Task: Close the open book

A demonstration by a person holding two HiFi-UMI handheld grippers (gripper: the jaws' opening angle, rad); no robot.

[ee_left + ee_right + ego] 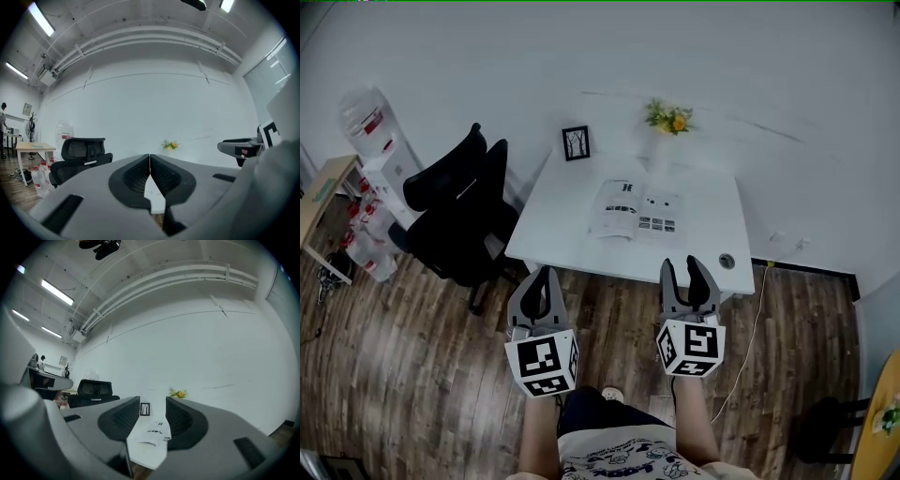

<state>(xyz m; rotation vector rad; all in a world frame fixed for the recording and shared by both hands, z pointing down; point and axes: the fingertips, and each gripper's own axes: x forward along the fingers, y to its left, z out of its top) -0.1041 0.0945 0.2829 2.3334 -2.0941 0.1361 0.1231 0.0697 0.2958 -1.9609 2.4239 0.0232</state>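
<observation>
Book (637,211): print too small to read in head view, same in right gripper view. Framed picture (576,142): drawing inside not legible. Left gripper (149,159) view: my closed jaws cover nearly all of counter (154,194), only pale sliver shows. Yellow round table (883,412) cut by right edge, wooden side table (321,192) by left. My forearms (540,433) run off bottom edge.

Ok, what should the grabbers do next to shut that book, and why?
Probably move both forward to the white table. The open book lies flat on it, while the left gripper and right gripper hang short of its near edge, over the wooden floor, touching nothing. The right's jaws stand apart; the left's meet.
</observation>
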